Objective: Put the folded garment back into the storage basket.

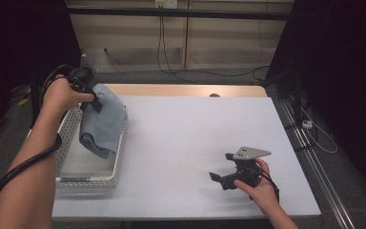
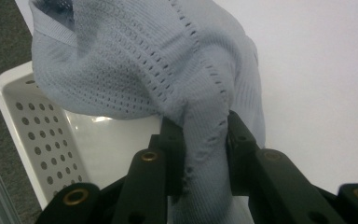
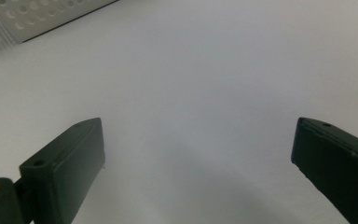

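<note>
Step in hand, as judged: placing a garment into the basket. The left claw (image 2: 205,140) is clamped on a fold of the pale blue knitted cloth (image 1: 104,121); in the left gripper view the fabric is bunched between the two black jaws and drapes away from them. In the high view the cloth hangs from that claw above the far end of the white perforated basket (image 1: 88,179), its lower part sagging inside the basket walls; whether it touches the basket floor cannot be told. The basket stands at the left edge of the white counter (image 1: 190,143).

The right claw (image 1: 224,175) rests low over bare counter at near right, jaws spread wide, holding nothing, well apart from the cloth.

Next move, as judged: lower the cloth fully inside the basket, then part the jaws to release it.
</note>
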The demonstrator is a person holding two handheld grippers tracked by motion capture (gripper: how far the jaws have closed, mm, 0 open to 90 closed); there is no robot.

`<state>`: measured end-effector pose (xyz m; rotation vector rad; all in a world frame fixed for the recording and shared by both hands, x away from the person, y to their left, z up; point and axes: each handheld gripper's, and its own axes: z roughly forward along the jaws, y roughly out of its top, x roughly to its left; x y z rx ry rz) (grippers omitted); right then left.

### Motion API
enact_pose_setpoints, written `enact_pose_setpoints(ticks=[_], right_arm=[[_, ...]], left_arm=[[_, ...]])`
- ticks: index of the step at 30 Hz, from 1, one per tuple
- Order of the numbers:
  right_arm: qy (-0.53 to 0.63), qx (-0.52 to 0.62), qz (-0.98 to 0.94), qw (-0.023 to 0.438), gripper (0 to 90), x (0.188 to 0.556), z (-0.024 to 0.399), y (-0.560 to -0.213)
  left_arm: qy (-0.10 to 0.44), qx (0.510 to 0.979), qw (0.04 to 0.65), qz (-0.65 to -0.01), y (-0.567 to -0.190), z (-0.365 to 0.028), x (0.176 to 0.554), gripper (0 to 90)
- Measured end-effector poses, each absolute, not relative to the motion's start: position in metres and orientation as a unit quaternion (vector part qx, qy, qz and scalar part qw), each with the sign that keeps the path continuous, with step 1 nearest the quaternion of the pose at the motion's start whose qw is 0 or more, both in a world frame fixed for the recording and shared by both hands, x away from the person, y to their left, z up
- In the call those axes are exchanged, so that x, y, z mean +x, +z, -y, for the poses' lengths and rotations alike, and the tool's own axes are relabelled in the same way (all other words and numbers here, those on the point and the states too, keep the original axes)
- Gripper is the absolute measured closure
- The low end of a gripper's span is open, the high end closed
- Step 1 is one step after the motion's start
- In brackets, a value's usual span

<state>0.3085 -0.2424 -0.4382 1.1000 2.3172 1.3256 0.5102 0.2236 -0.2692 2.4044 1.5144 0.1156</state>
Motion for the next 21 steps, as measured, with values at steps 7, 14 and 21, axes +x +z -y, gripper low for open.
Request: enact_pose_setpoints(ticks=[7, 14, 21], right_arm=[[0.454, 0.377, -0.797, 0.127, 2.4, 0.308, 0.241, -0.439], [0.453, 0.377, -0.798, 0.128, 2.5, 0.308, 0.241, -0.439], [0.452, 0.375, -0.799, 0.127, 2.5, 0.308, 0.240, -0.439]], left_arm=[[0.033, 0.833, 0.156, -0.530, -0.273, -0.228, 0.506, 73.8], [0.030, 0.835, 0.157, -0.527, -0.272, -0.230, 0.501, 73.8], [0.029, 0.835, 0.156, -0.526, -0.272, -0.234, 0.497, 73.8]])
